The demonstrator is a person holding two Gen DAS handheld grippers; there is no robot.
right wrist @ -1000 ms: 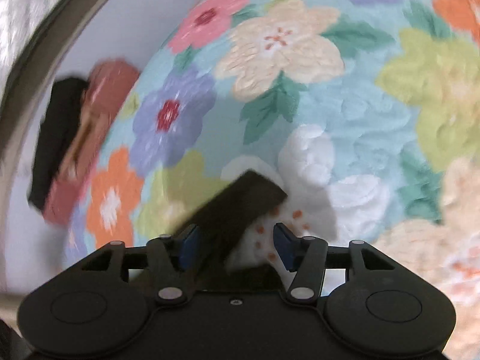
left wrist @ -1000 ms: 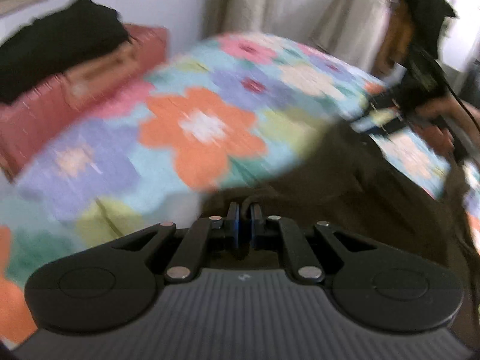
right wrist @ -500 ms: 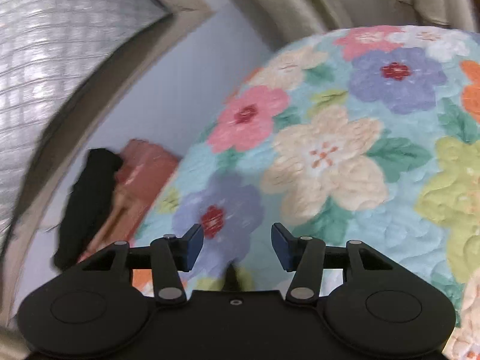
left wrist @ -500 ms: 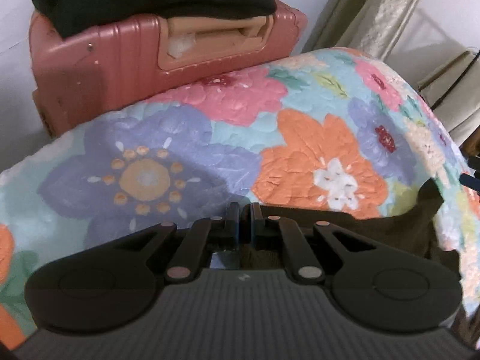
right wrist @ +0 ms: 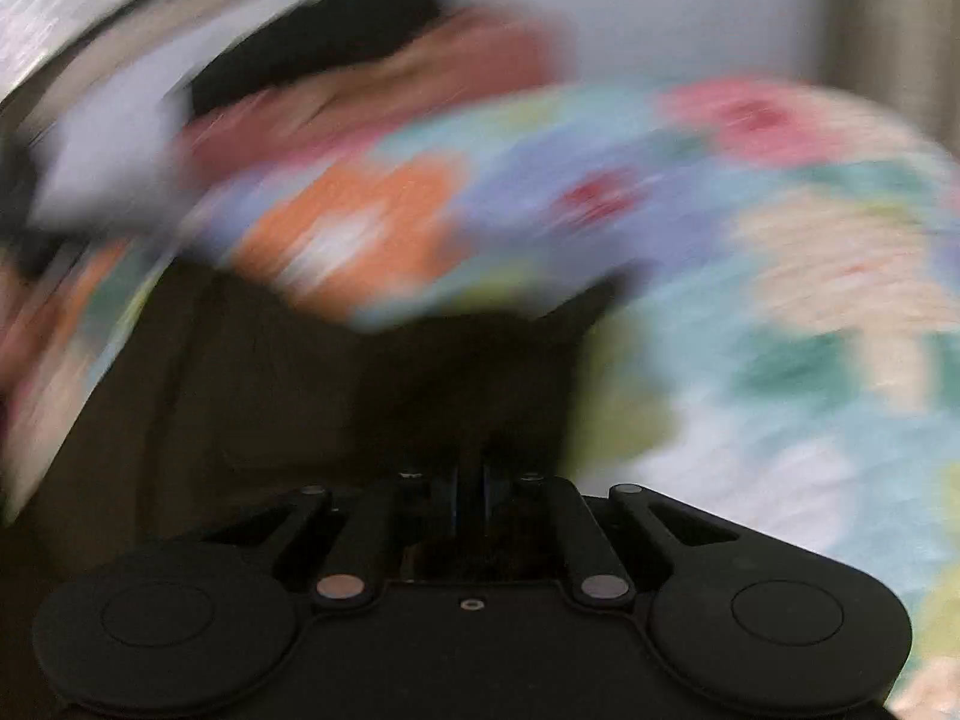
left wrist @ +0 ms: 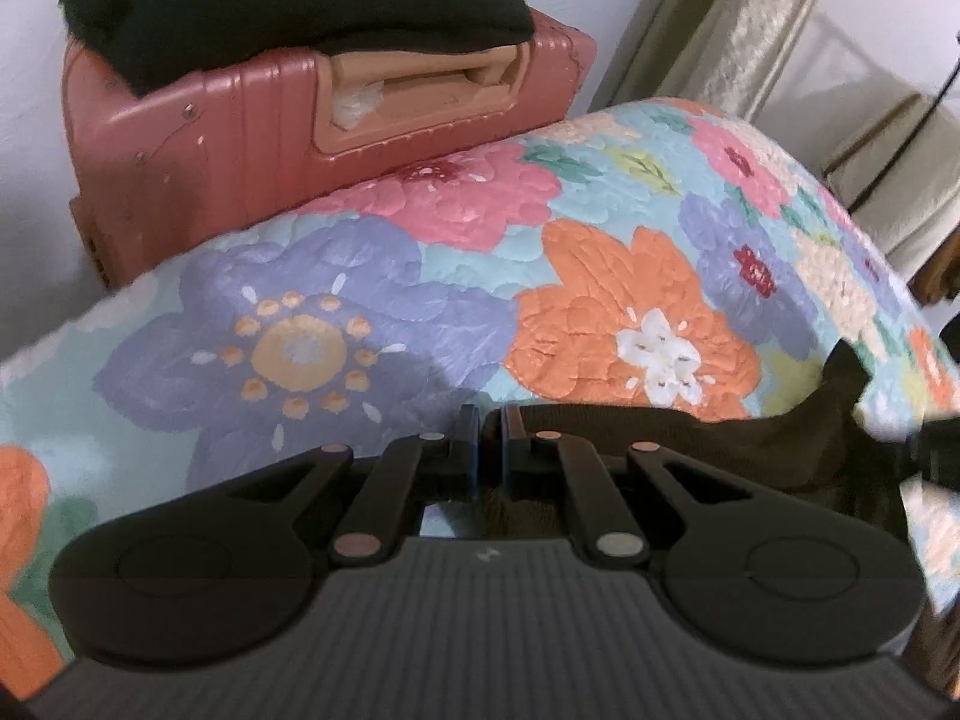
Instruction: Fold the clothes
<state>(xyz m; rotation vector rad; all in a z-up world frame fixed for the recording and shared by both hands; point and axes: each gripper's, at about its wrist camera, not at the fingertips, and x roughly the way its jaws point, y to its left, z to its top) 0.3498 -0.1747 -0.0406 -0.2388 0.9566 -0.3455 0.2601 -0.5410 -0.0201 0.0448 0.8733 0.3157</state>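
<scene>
A dark brown garment lies on the floral quilt. My left gripper is shut on its top edge, which stretches to the right toward the other gripper. In the right wrist view, which is heavily blurred, my right gripper is shut on the same dark brown garment, which spreads out to the left and ahead of the fingers.
A pink hard-shell suitcase stands beyond the bed's far edge with a folded black garment on top. Beige curtains hang at the back right. The white wall is behind the suitcase.
My right gripper was open above the quilt and has closed on the brown garment, swinging fast. My left gripper stayed shut on the garment and is nearly still since half a second ago.
</scene>
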